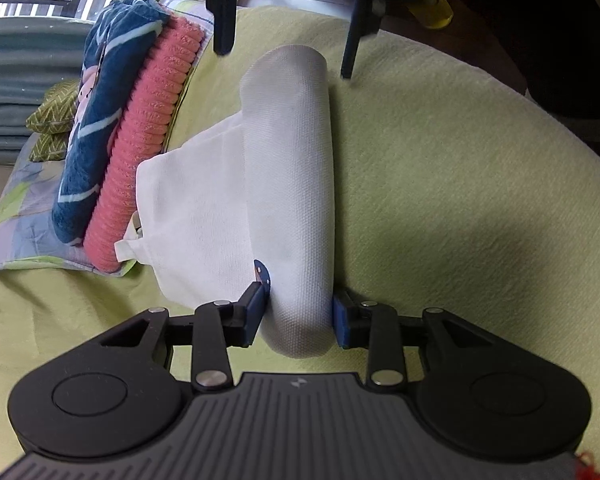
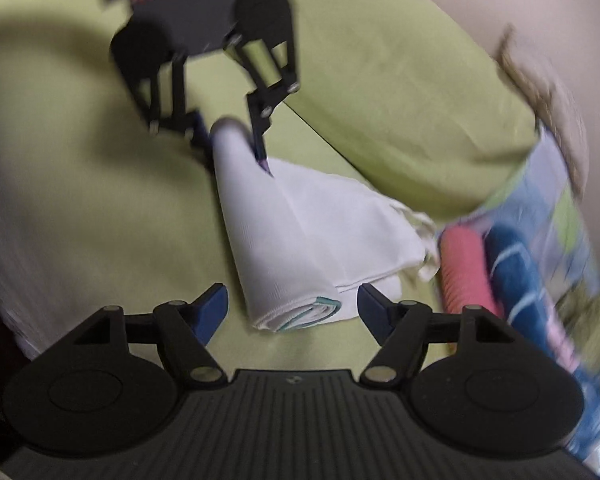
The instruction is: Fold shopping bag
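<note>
The white shopping bag [image 1: 288, 168] lies on a yellow-green sheet [image 1: 460, 200], mostly rolled into a thick tube. Its unrolled flat part [image 1: 196, 216] and a handle [image 1: 126, 248] spread to the left. My left gripper [image 1: 300, 300] is shut on the near end of the roll, one blue pad on each side. At the far end my right gripper [image 1: 284, 63] stands open, its fingers straddling the roll without touching. In the blurred right wrist view the roll's end [image 2: 296, 312] shows a teal-edged spiral between the spread fingers of my right gripper [image 2: 290, 296]. My left gripper [image 2: 232, 144] pinches the other end.
Folded textiles are stacked left of the bag: a pink ribbed towel [image 1: 148, 152], a blue patterned one [image 1: 96, 128], and a chevron cushion [image 1: 52, 120] on a patchwork quilt. A yellow object [image 1: 432, 12] stands at the back. Bare sheet stretches to the right.
</note>
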Motion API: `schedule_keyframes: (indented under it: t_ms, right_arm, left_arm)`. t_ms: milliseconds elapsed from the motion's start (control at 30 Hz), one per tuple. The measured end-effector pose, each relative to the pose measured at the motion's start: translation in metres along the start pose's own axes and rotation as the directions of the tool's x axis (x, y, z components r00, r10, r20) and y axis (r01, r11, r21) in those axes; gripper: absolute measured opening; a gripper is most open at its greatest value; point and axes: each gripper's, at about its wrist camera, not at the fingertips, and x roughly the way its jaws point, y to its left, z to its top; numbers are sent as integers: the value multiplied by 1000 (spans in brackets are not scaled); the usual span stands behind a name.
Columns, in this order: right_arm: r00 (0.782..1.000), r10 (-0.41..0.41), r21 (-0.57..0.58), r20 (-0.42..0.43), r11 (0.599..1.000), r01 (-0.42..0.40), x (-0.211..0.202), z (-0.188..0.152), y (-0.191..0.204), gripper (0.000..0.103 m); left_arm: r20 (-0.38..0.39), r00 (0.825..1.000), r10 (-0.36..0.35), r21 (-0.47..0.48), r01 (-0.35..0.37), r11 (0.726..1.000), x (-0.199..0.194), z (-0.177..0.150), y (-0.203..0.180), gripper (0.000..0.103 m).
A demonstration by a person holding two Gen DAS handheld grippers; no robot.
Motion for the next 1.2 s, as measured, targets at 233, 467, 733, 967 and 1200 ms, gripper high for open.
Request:
schedule_keyframes:
  t_ms: [233,467,733,967,1200]
  right_arm:
    - [996,-20,-121,87,992,31,23,-17,7,50]
    - [998,15,-70,63,998,-11,32,-12,-1,47]
    - [992,122,131,-19,984,-118,31,3,-24,43]
    - [943,332,358,23,878,-318,4,-6,-41,43]
    - [859,505,633,89,637,-440,25,-27,-84,43]
  left_arm:
    - [39,999,-29,-83,32,996,0,-7,9,40]
    - [86,989,-120,-230,137,964,5,-14,35,40]
    - [89,975,-206,-399,224,889,-2,-13,51,40]
    - [132,938,-321,-428,346,835,-42,-5,35,41]
    - [170,907,-386,-510,416,753,-37,-12,51,43]
